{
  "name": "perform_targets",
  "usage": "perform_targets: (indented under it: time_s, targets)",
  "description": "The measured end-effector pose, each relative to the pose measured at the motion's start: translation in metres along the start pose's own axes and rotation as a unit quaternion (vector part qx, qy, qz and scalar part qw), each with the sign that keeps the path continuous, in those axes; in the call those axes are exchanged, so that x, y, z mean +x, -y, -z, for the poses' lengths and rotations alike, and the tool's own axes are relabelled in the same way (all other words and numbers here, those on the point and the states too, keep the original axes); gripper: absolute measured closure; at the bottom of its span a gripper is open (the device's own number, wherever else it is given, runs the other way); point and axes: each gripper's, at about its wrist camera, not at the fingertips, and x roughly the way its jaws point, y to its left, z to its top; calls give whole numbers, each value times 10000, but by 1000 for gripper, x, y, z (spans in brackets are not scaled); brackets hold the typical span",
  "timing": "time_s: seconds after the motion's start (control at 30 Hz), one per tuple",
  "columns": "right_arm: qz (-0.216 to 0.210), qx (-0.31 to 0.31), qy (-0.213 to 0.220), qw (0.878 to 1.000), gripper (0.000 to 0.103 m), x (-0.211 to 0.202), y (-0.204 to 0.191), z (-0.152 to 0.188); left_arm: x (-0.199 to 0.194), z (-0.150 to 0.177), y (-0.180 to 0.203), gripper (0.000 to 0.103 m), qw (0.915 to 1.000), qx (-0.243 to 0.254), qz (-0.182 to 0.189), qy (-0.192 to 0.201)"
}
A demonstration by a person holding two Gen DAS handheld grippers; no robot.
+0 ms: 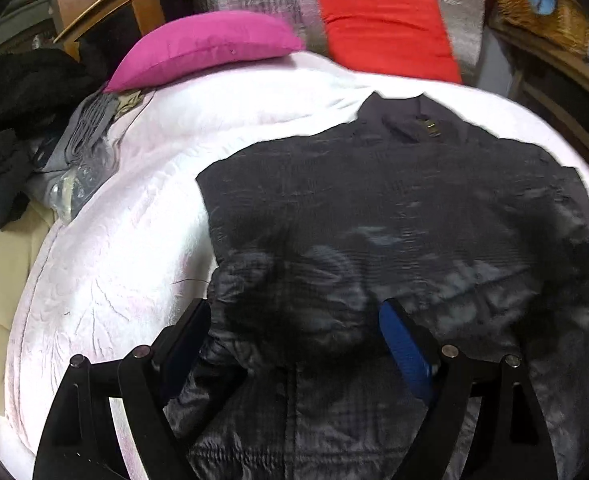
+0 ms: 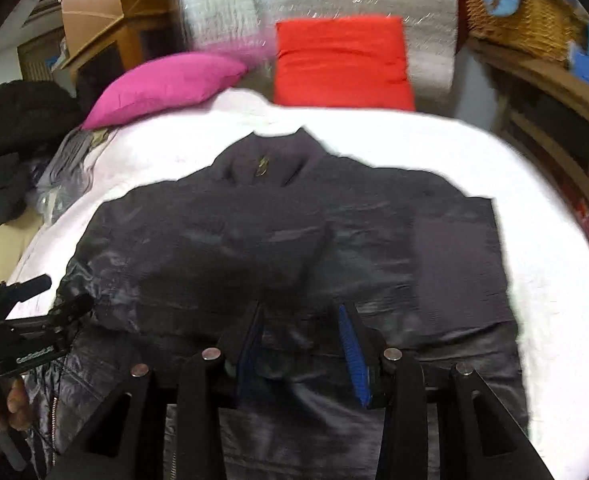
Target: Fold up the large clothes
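Note:
A dark padded jacket (image 1: 374, 208) lies spread on a white bedspread (image 1: 134, 240), collar at the far end, hem toward me. My left gripper (image 1: 294, 328) hangs open and wide over the jacket's near left part, with fabric below its fingers but not pinched. In the right wrist view the jacket (image 2: 294, 232) fills the middle. My right gripper (image 2: 300, 344) has narrowed onto a raised fold of its fabric near the hem, and both pads touch it. The left gripper (image 2: 34, 320) shows at the left edge, held by a hand (image 2: 14, 400).
A pink cushion (image 1: 202, 48) and a red cushion (image 1: 386, 32) lie at the head of the bed. A heap of dark and grey clothes (image 1: 22, 92) sits off the bed's left side. A wooden shelf (image 2: 554, 128) with a wicker basket (image 2: 522, 16) stands on the right.

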Motion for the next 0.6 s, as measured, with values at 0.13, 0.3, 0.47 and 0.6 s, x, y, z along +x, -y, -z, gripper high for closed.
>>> perform_targets:
  time_s: [0.13,0.3,0.47,0.6]
  targets:
    - [22,55,-558,9984,61,40,3,7,22,0,8,16,9996,167,-130,-193]
    - [-110,35,-476,9988,60,18,5,8,9,-1,9,16,9996,248,-76,-126]
    - [-188,151,-316,9992,50,-12,19,14,-22,10,4,16,9997,239,68,86]
    - [-153,293,-267,9991,50,-38,33,37,-45,28,1,16,9992,252,182,247]
